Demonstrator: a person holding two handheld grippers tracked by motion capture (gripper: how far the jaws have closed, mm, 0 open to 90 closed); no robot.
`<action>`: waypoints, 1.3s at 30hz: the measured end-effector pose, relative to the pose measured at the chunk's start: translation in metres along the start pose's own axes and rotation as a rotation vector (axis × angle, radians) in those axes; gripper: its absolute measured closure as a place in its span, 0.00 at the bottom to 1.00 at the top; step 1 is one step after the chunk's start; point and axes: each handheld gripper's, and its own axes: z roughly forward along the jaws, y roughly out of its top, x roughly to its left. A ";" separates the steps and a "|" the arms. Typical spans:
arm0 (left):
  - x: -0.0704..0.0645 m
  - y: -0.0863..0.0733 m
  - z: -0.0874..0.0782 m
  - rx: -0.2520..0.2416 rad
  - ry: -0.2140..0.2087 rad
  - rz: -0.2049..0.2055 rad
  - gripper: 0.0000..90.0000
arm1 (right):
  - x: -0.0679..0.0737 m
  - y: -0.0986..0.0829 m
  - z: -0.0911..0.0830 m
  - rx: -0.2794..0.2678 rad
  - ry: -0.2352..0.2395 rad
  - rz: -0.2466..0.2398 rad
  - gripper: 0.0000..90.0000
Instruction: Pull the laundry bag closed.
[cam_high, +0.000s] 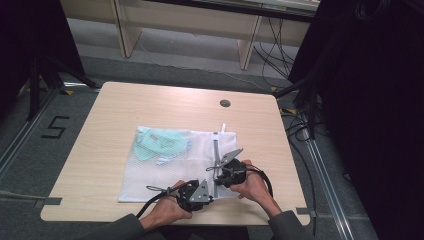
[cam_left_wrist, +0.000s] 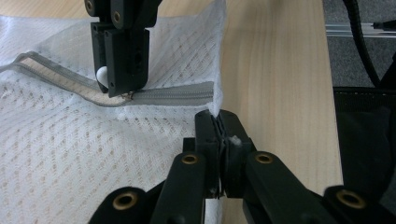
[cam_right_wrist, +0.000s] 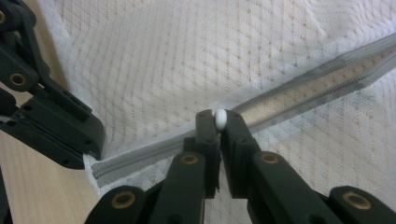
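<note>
A white mesh laundry bag (cam_high: 165, 172) lies flat on the table, with a mint green garment (cam_high: 161, 142) inside at its far left. A grey zipper (cam_high: 216, 150) runs along the bag's right edge. My left gripper (cam_left_wrist: 219, 122) is shut on the bag's near corner, just beyond the closed end of the zipper (cam_left_wrist: 180, 95). My right gripper (cam_right_wrist: 219, 122) is shut on the white zipper pull (cam_right_wrist: 220, 118), and behind it the zipper (cam_right_wrist: 303, 88) lies open. In the high view both the left gripper (cam_high: 206, 189) and the right gripper (cam_high: 220, 172) sit close together at the bag's near right corner.
The light wooden table (cam_high: 125, 105) has a round cable hole (cam_high: 225, 103) at the back. Its right edge (cam_left_wrist: 327, 116) lies close to my left gripper. Cables (cam_high: 300, 125) run on the floor at the right, and a "5" marking (cam_high: 55, 127) is on the floor at the left.
</note>
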 end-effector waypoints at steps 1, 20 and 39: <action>0.000 0.000 0.000 -0.002 0.004 0.000 0.97 | 0.000 0.000 0.000 -0.002 0.001 -0.004 0.96; 0.000 0.001 -0.001 -0.012 -0.014 -0.008 0.98 | -0.008 0.003 0.001 -0.007 -0.018 0.013 0.96; -0.001 0.002 -0.002 -0.009 -0.030 -0.012 0.98 | -0.025 0.006 0.004 -0.005 -0.038 0.006 0.96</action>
